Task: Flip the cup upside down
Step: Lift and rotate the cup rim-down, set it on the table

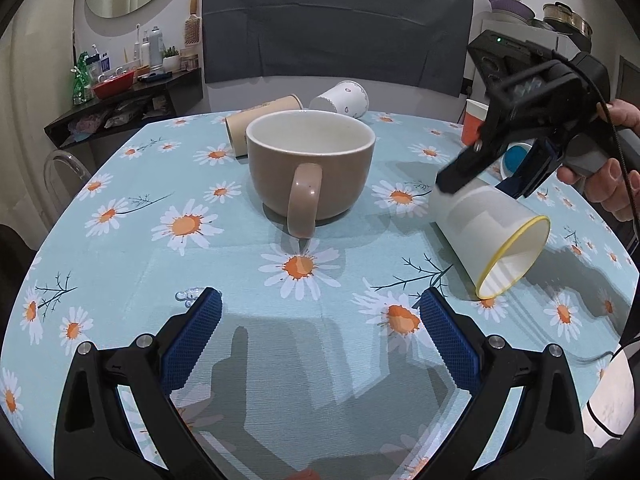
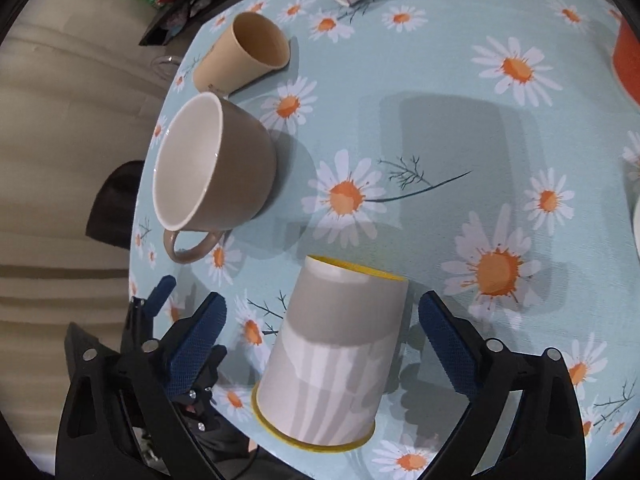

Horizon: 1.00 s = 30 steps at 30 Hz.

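Note:
A white paper cup with a yellow rim (image 1: 490, 236) lies tilted on the daisy tablecloth (image 1: 320, 280), its mouth toward the near right. In the right wrist view the cup (image 2: 332, 356) sits between the open fingers of my right gripper (image 2: 322, 330), with gaps on both sides. The right gripper (image 1: 480, 176) shows in the left wrist view at the cup's base. My left gripper (image 1: 320, 320) is open and empty above the cloth, in front of a brown mug (image 1: 310, 168) that stands upright.
A tan paper cup (image 1: 260, 128) and a white patterned paper cup (image 1: 342, 98) lie on their sides behind the mug. An orange cup (image 1: 474, 122) stands at the far right. A shelf with bottles (image 1: 120, 80) is at back left.

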Tool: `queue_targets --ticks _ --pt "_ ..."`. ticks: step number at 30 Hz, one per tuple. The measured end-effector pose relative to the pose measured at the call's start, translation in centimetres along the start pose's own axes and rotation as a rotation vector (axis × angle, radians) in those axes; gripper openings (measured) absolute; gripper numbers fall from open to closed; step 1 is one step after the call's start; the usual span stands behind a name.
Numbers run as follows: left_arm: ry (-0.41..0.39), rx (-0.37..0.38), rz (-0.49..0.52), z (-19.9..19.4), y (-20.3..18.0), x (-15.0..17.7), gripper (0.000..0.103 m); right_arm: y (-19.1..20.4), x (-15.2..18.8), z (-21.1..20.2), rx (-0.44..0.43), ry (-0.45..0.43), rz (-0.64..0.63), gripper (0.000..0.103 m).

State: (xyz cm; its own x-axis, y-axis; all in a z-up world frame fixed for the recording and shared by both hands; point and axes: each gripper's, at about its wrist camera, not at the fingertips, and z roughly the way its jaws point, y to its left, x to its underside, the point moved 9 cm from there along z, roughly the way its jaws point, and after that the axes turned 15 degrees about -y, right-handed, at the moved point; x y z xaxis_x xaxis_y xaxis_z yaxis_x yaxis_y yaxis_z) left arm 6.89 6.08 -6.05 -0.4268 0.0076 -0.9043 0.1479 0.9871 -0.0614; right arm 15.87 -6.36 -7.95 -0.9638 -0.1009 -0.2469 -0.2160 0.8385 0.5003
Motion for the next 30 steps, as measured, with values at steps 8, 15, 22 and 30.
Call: queue_targets --ticks 8,15,22,30 --pt "0.001 -0.005 -0.001 0.0 0.1 0.0 0.097 -1.0 -3.6 -4.3 -0.028 -0.290 -0.006 0.055" --pt "-0.007 -0.038 0.006 0.0 0.4 -0.2 0.097 -3.3 -7.9 -7.6 0.109 -0.644 -0.152 0.055" --pt "-0.023 -0.063 0.030 -0.3 0.4 -0.2 0.097 -4.7 -9.3 -8.3 0.278 -0.803 -0.309 0.055" --pt "-0.024 -0.067 0.041 -0.3 0.3 -0.3 0.097 -3.8 -6.6 -8.5 0.332 -0.828 -0.429 0.055"
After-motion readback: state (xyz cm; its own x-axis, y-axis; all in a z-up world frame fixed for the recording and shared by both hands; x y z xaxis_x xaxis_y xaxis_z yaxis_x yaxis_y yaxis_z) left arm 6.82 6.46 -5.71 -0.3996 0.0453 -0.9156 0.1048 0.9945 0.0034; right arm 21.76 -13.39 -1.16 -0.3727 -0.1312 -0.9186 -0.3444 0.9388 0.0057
